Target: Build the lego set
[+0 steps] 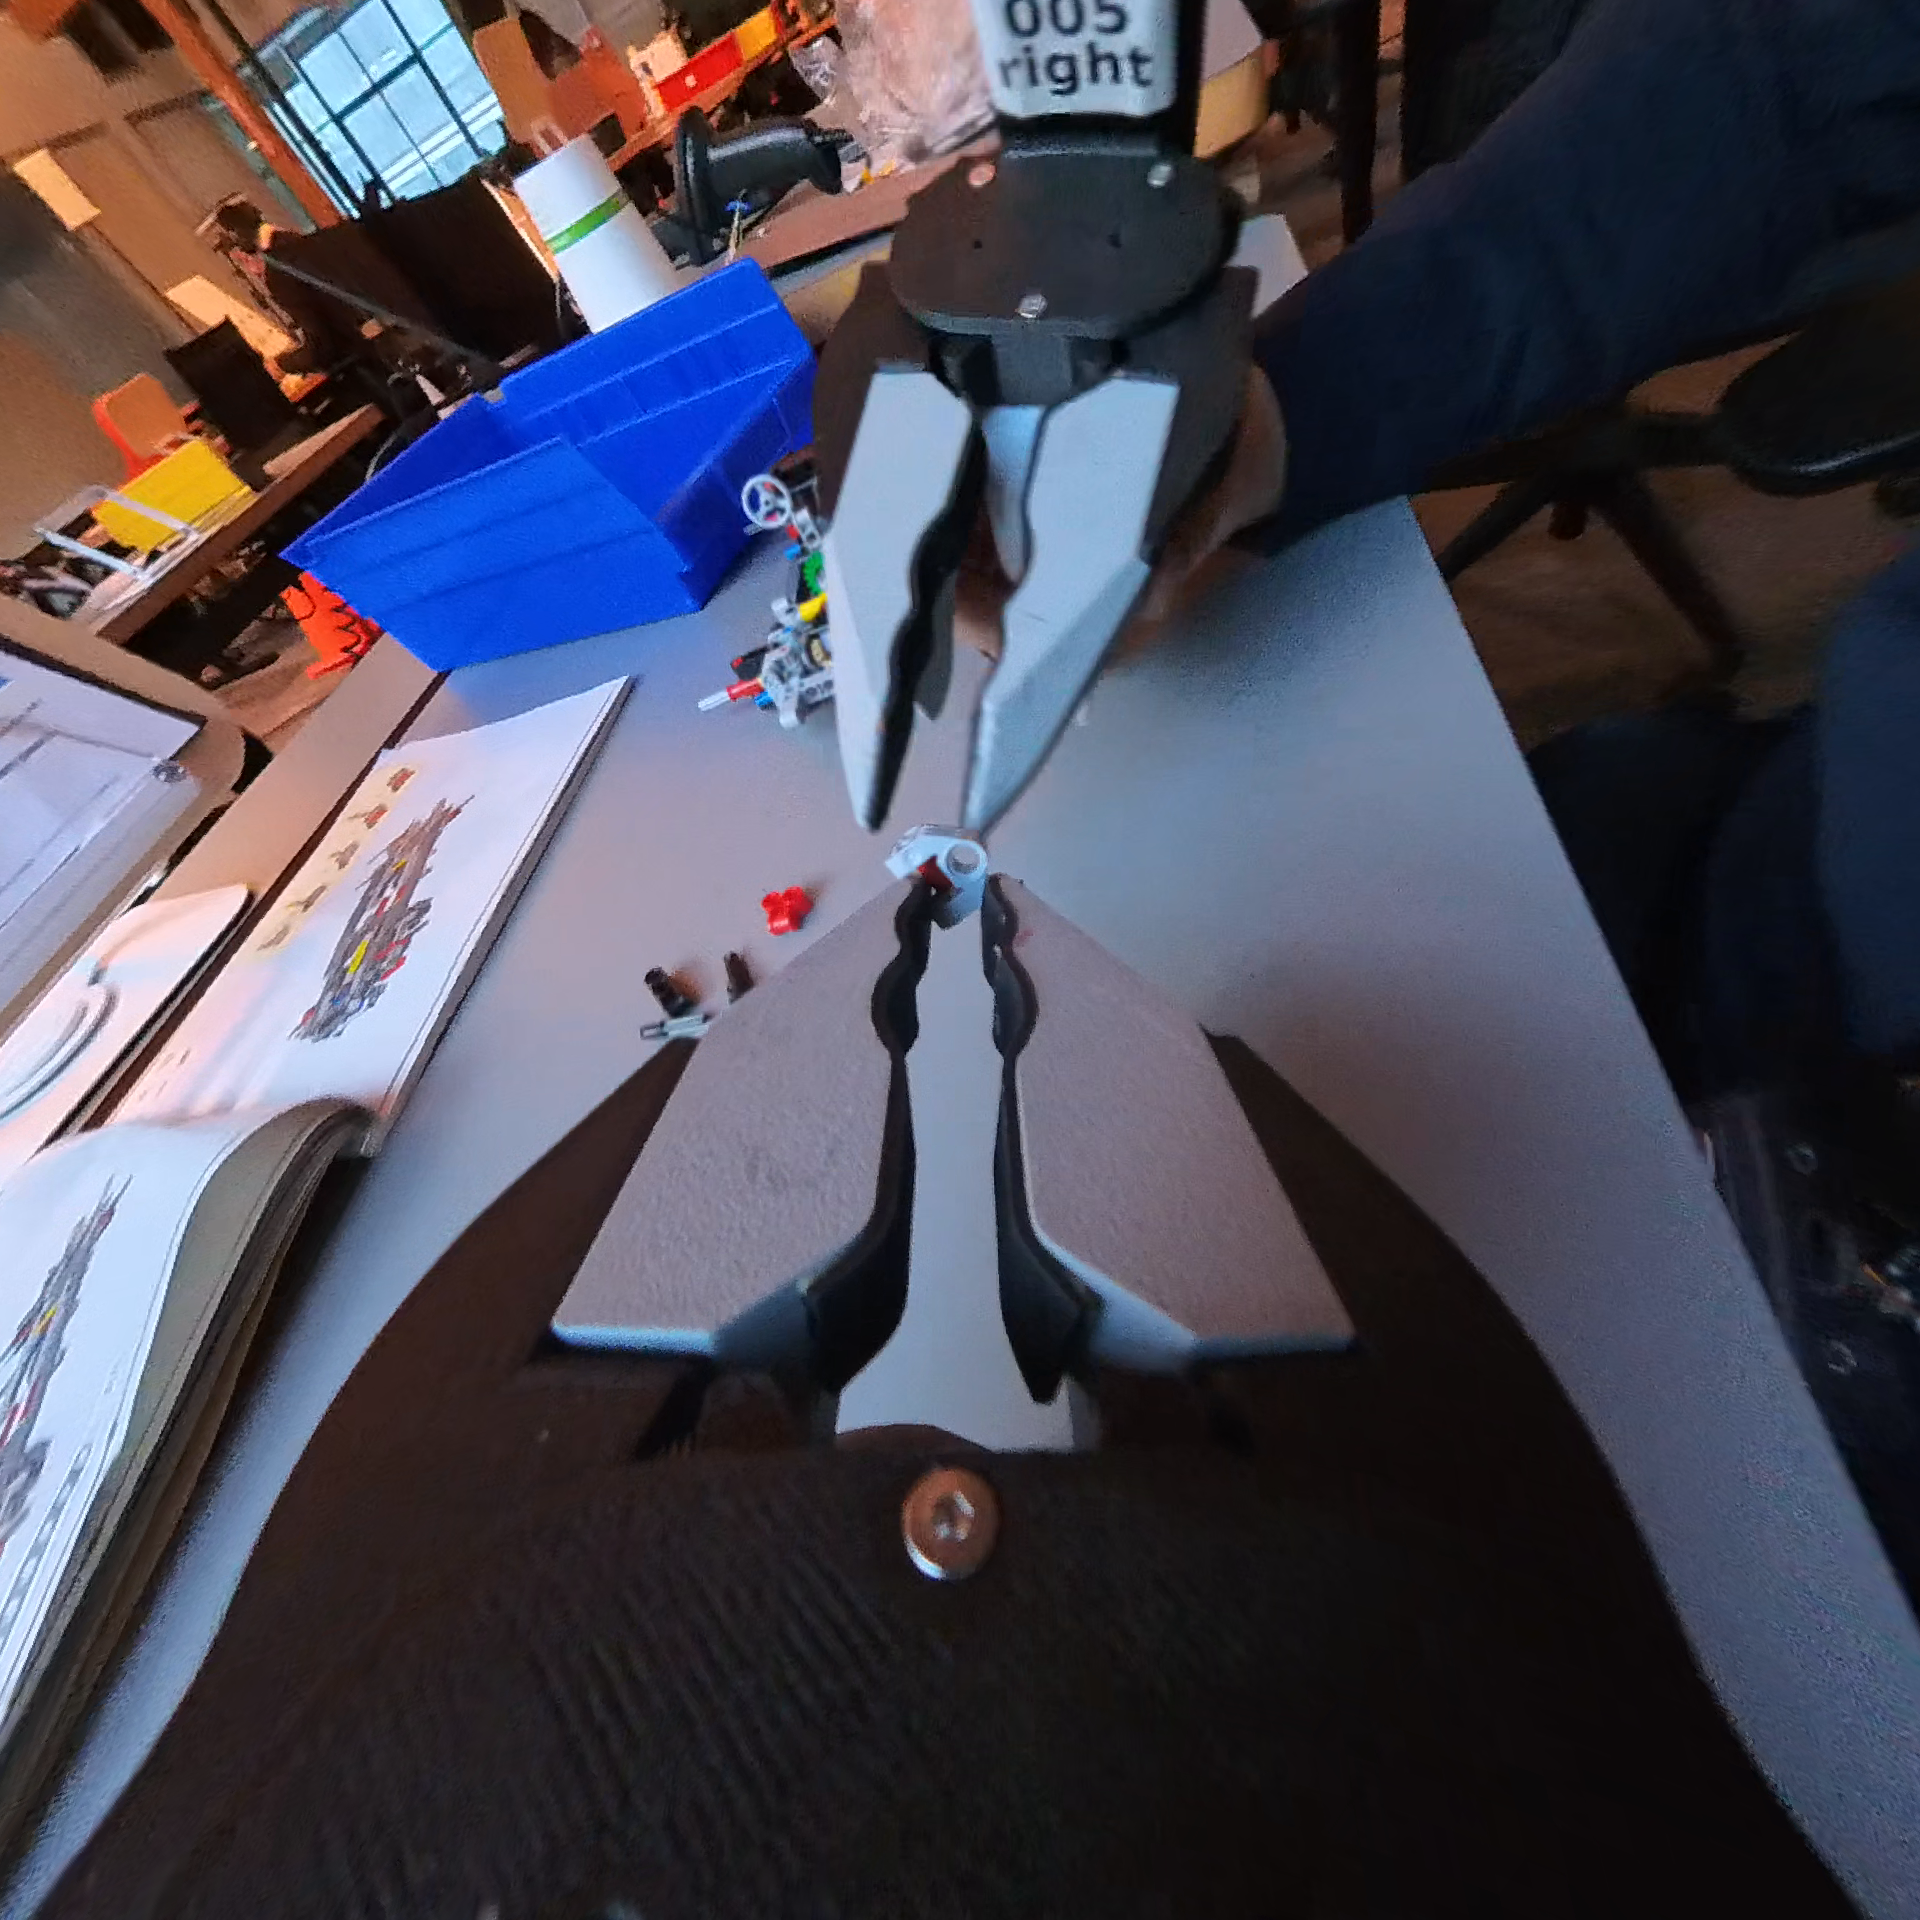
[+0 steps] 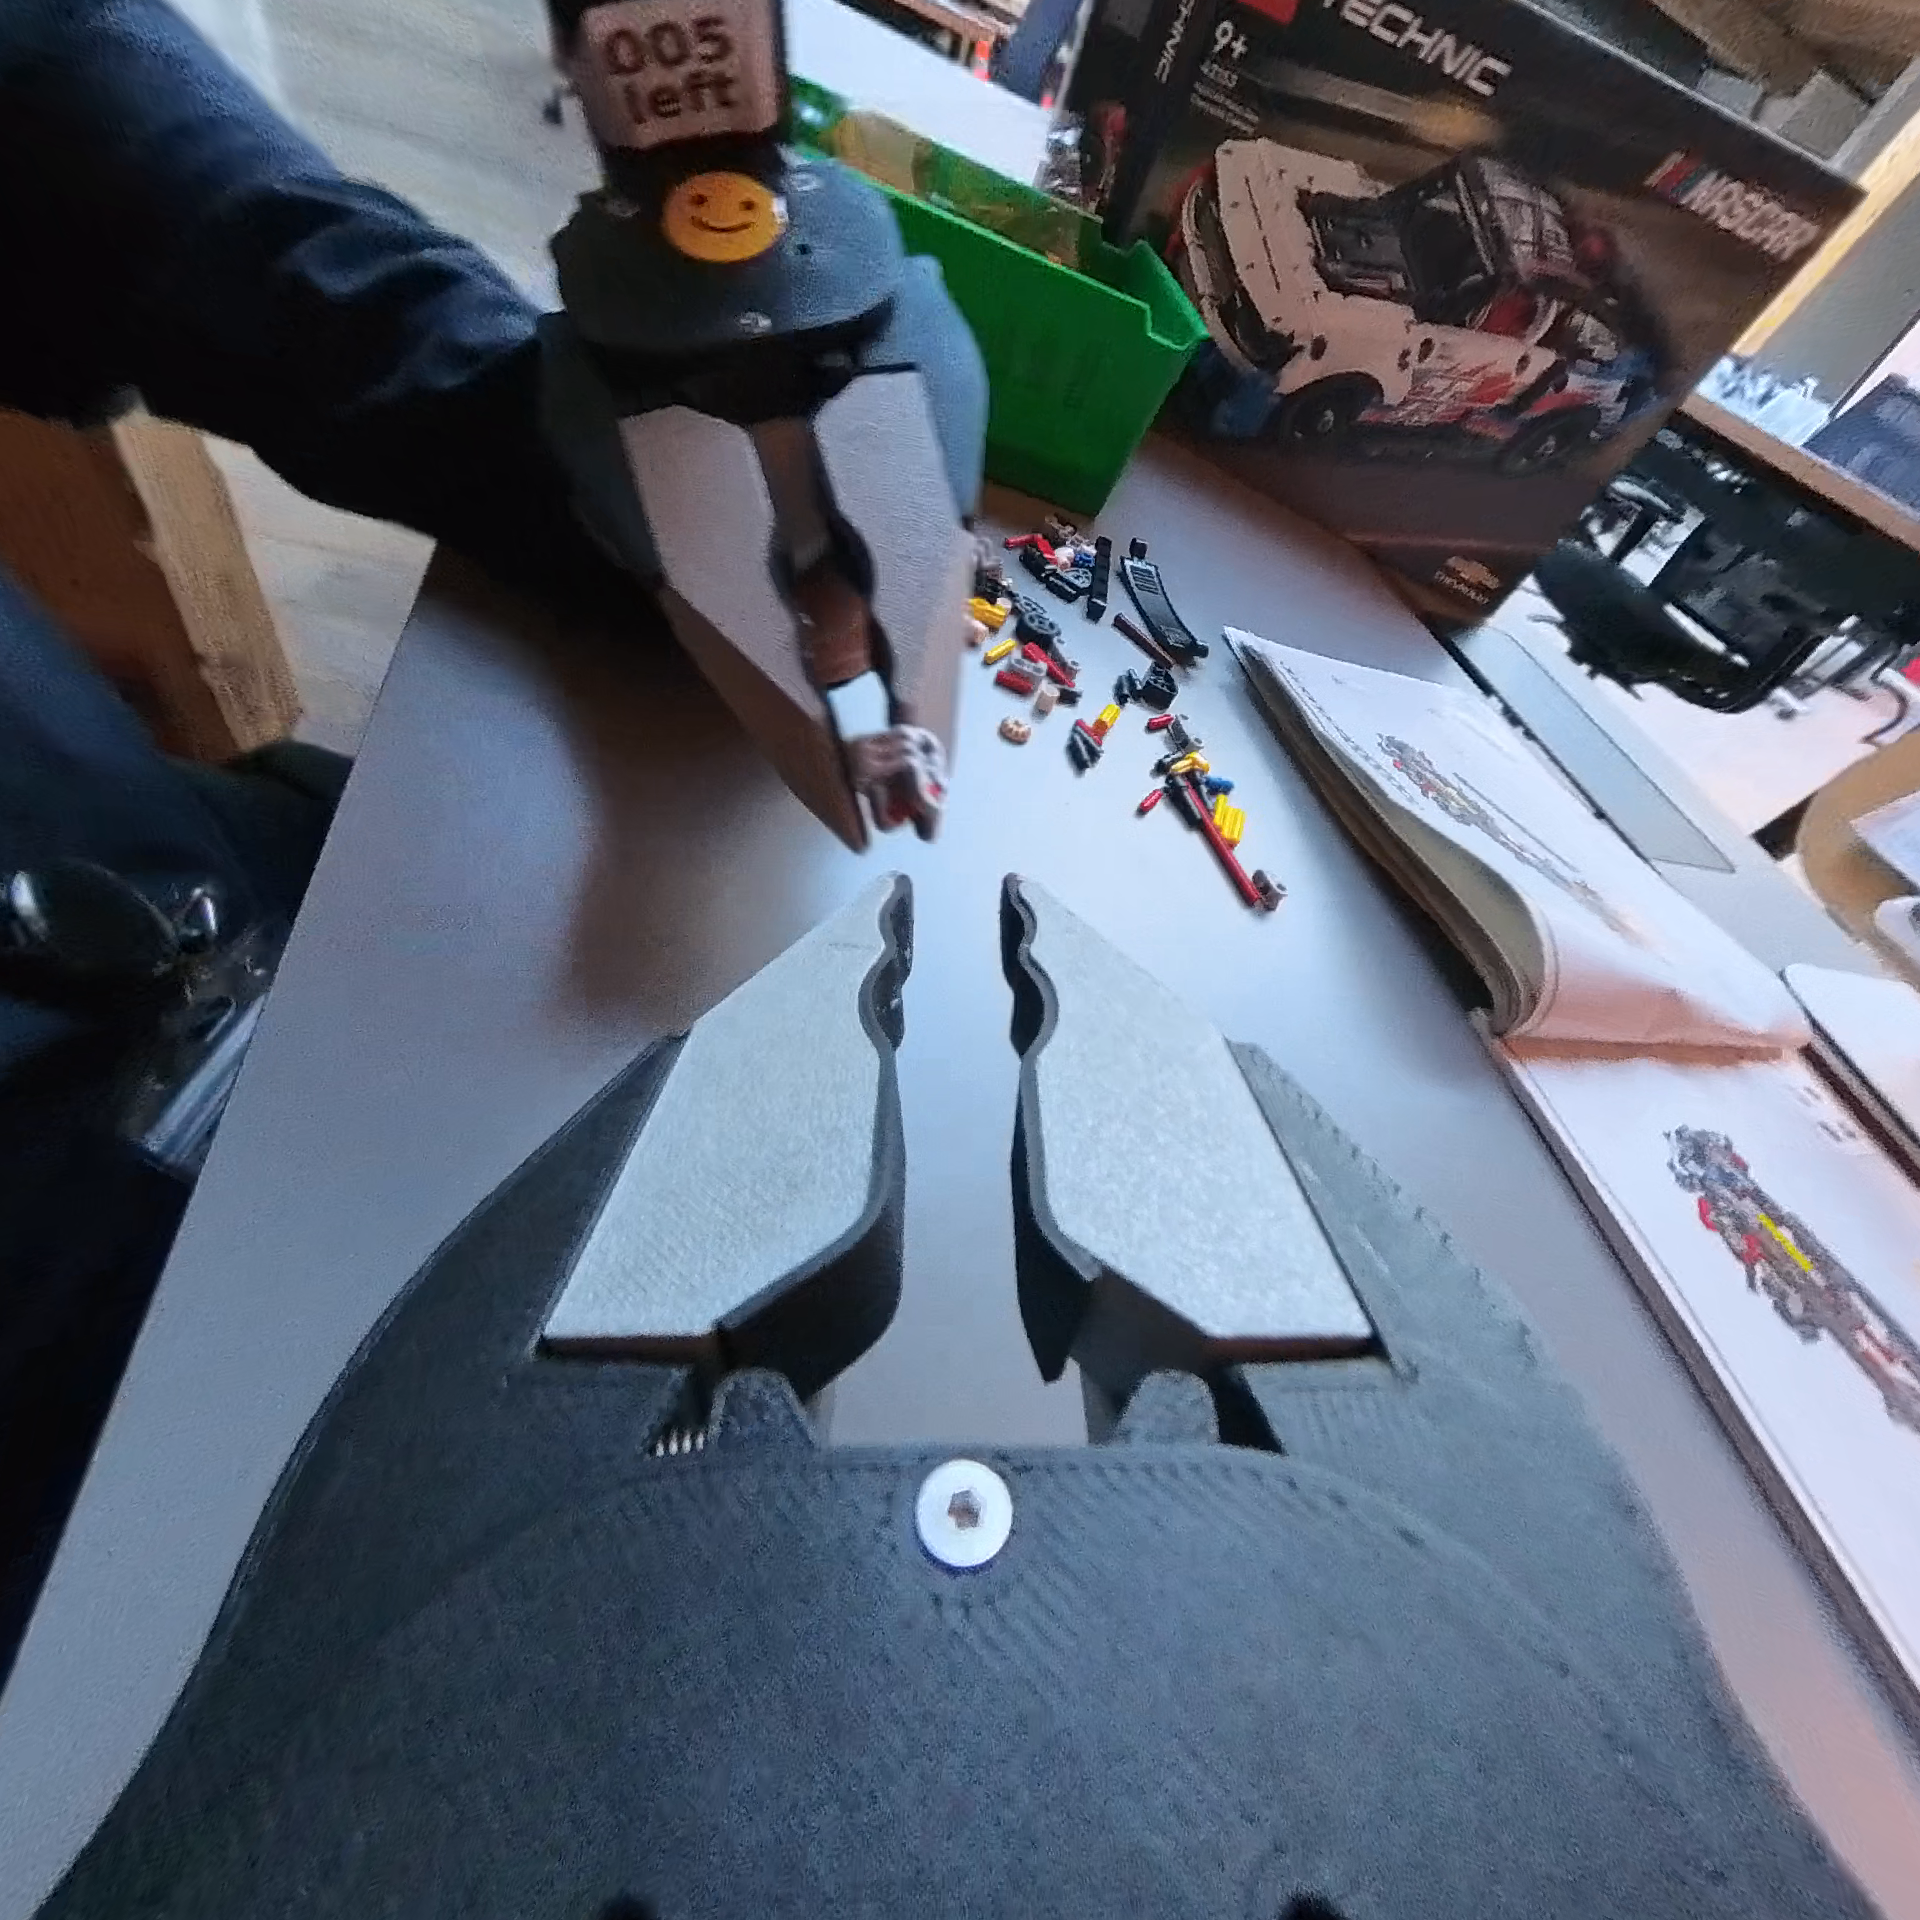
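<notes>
Left wrist view: a small grey-and-red piece [image 1: 940, 868] is pinched at the tips of the left gripper [image 1: 951, 899], at frame centre. Just above it, the right gripper [image 1: 930, 821] is held narrowly parted and empty, tips pointing down at the piece.

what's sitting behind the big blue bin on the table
Behind the blue bin stands a white cylinder with a green band, its lower part hidden by the bin's back wall. The bin's inside cannot be seen from here.
</notes>
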The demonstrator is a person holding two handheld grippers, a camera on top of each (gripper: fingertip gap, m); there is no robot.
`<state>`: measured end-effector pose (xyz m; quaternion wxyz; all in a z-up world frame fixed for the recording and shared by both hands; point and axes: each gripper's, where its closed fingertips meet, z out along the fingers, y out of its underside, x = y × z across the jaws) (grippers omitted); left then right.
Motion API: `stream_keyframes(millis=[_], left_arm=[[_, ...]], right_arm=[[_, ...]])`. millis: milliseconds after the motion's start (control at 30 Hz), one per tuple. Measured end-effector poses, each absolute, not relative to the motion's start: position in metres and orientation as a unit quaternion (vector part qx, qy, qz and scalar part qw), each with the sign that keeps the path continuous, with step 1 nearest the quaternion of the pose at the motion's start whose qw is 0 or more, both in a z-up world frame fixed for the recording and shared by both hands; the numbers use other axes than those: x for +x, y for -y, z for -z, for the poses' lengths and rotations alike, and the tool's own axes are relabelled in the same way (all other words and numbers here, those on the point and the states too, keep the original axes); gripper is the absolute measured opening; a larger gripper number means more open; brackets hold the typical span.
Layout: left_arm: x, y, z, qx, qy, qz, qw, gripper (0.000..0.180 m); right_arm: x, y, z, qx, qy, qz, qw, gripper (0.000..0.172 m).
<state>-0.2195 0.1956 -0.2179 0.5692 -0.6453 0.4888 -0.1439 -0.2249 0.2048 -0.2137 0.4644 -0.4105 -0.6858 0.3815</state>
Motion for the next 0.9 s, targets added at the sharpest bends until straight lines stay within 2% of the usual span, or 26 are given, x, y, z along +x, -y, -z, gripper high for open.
stream_keyframes(millis=[133, 300, 733, 833, 900], left_arm=[[-0.216, -0.208, 0.222, -0.644, -0.493, 0.142, 0.567, 0.007], [-0.216, -0.215, 0.224, -0.646, -0.496, 0.135, 0.565, 0.007], [-0.215, -0.216, 0.233, -0.648, -0.516, 0.114, 0.548, 0.007], [-0.217, -0.219, 0.231, -0.658, -0.501, 0.121, 0.549, 0.007], [-0.221, -0.226, 0.221, -0.671, -0.456, 0.149, 0.565, 0.007]], right_arm=[[-0.228, -0.196, 0.221, -0.392, 0.714, -0.352, 0.461, 0.012], [-0.226, -0.217, 0.226, -0.417, 0.709, -0.311, 0.477, 0.002], [-0.227, -0.217, 0.224, -0.399, 0.713, -0.295, 0.495, 0.001], [-0.229, -0.220, 0.223, -0.420, 0.697, -0.324, 0.484, 0.002], [-0.231, -0.226, 0.222, -0.467, 0.664, -0.384, 0.440, 0.002]])
